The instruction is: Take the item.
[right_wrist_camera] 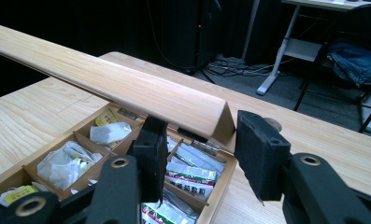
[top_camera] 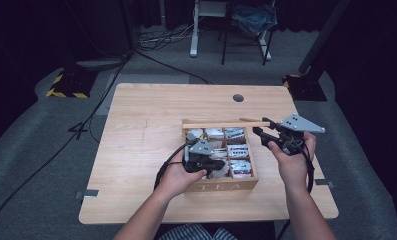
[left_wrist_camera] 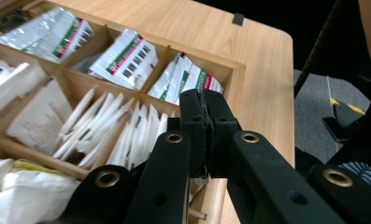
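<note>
A wooden tea box (top_camera: 221,186) marked TEA stands on the table, its lid (top_camera: 216,124) raised upright at the back. The compartments hold several white sachets (left_wrist_camera: 103,126) and green-and-red packets (left_wrist_camera: 127,58). My left gripper (top_camera: 221,164) hovers over the front compartments, shut, pads pressed together (left_wrist_camera: 205,109), with nothing visible between the tips. My right gripper (top_camera: 262,126) is at the lid's right end. In the right gripper view its jaws (right_wrist_camera: 204,149) clamp the corner of the lid (right_wrist_camera: 127,88) above the box (right_wrist_camera: 220,186).
The light wooden table (top_camera: 136,150) has a round hole (top_camera: 238,98) at the back right. Its right edge (left_wrist_camera: 286,93) runs close to the box. Beyond the table are a white desk leg (top_camera: 193,30), floor cables (top_camera: 161,37) and a yellow-striped stand base (top_camera: 66,85).
</note>
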